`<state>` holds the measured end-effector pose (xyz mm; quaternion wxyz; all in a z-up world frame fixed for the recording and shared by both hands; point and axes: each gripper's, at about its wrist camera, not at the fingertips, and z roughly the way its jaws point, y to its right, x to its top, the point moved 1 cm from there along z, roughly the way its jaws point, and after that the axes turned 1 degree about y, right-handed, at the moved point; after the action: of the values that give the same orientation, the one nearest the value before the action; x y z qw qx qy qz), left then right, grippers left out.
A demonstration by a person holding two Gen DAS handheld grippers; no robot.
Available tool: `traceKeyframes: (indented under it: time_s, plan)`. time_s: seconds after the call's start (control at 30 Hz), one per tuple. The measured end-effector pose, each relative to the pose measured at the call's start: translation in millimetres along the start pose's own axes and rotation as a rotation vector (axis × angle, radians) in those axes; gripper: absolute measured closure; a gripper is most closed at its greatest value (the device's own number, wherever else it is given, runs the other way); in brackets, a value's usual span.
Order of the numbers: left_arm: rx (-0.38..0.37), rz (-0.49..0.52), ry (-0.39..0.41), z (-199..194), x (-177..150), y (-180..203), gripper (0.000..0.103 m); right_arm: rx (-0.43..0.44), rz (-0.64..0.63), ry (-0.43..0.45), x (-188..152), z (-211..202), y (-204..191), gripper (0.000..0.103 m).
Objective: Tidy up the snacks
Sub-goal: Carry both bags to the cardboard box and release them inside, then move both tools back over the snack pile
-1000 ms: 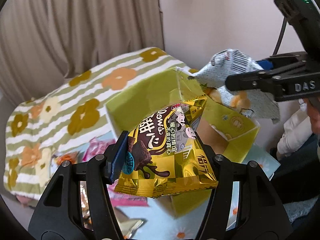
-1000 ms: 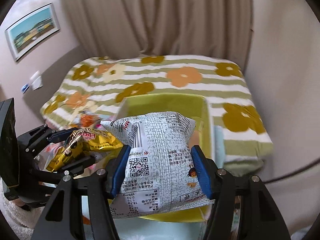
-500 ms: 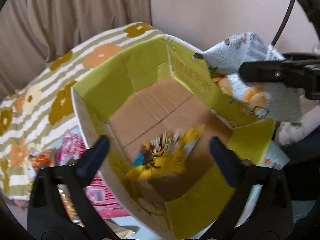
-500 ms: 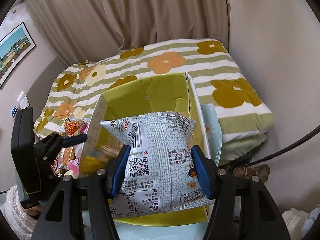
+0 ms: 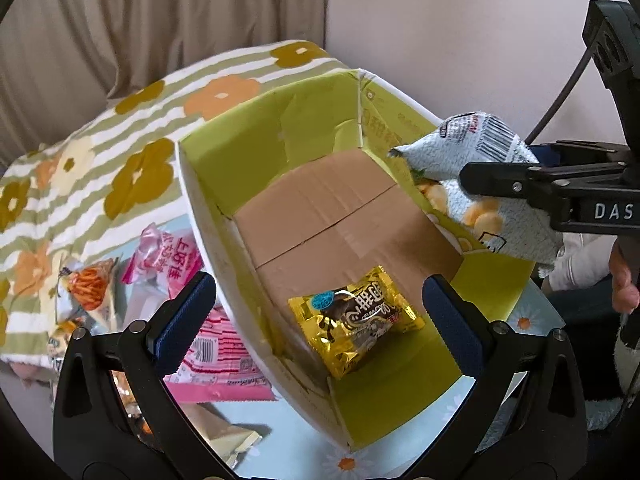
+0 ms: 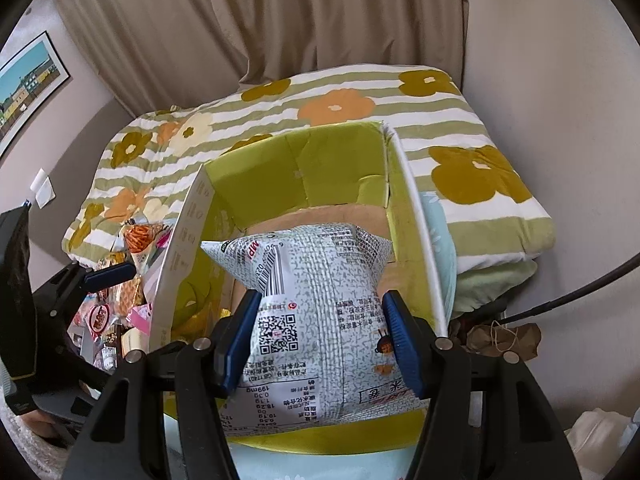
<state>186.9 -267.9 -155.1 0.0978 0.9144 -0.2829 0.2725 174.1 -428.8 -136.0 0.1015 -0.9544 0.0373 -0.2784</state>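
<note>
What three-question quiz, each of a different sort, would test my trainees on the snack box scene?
1. True or false: the yellow snack packet lies inside the green box.
2. Which hand-held gripper is clamped on the white snack bag? A) left hand-held gripper B) right hand-held gripper
3. Fill in: the pink snack packets lie ____ the box.

Key: 1 true; 2 B; 3 outside, beside its left wall in the left wrist view.
</note>
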Motion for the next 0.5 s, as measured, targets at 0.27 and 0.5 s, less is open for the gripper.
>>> traceKeyframes:
  time_s: [0.27, 0.5]
  plan:
    - [0.02, -0.009, 0.027, -14, -2, 3, 0.001, -0.017, -0.014, 0.054, -7, 2, -2, 0.006]
    - [0.052, -0.028, 0.058, -35, -13, 6, 0.001, -0.007, 0.007, 0.118, -16, -24, -1, 0.002]
